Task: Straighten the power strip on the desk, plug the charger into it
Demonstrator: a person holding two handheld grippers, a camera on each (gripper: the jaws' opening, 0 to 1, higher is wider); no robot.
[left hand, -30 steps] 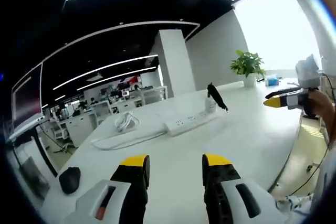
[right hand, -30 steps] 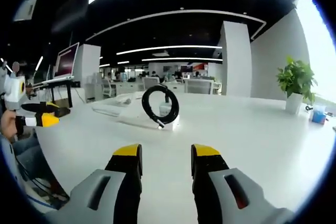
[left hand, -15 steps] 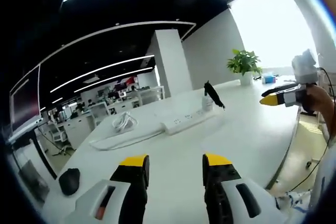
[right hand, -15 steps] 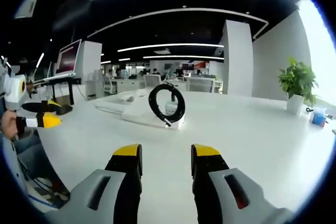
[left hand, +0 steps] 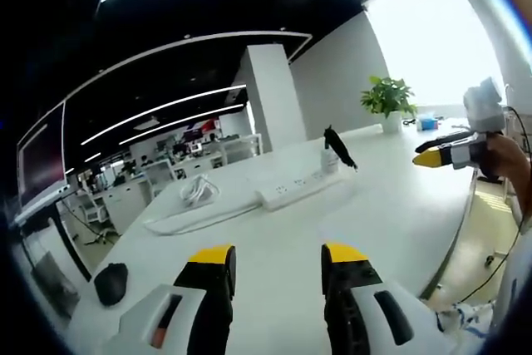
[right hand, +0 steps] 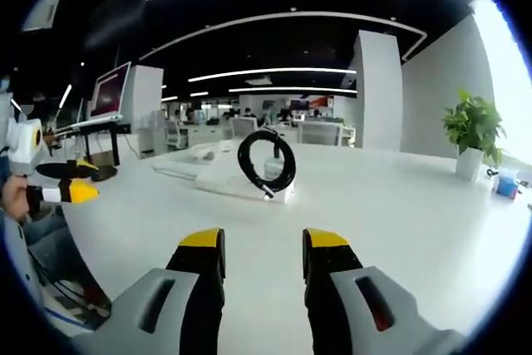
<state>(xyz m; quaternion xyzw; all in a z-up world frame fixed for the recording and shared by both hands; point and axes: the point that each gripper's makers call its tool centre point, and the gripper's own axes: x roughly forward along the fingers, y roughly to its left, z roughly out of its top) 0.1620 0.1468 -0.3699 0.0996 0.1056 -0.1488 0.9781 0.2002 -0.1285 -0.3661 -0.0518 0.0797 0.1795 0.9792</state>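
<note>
The left gripper (left hand: 276, 265) and right gripper (right hand: 262, 251) hover above the white desk (left hand: 374, 214), jaws apart, holding nothing. The power strip (left hand: 293, 190) lies far across the desk, the charger (right hand: 273, 174) with its coiled black cable (right hand: 266, 161) touching its end. A pot (right hand: 465, 164) at far right holds a green plant (right hand: 472, 125).
</note>
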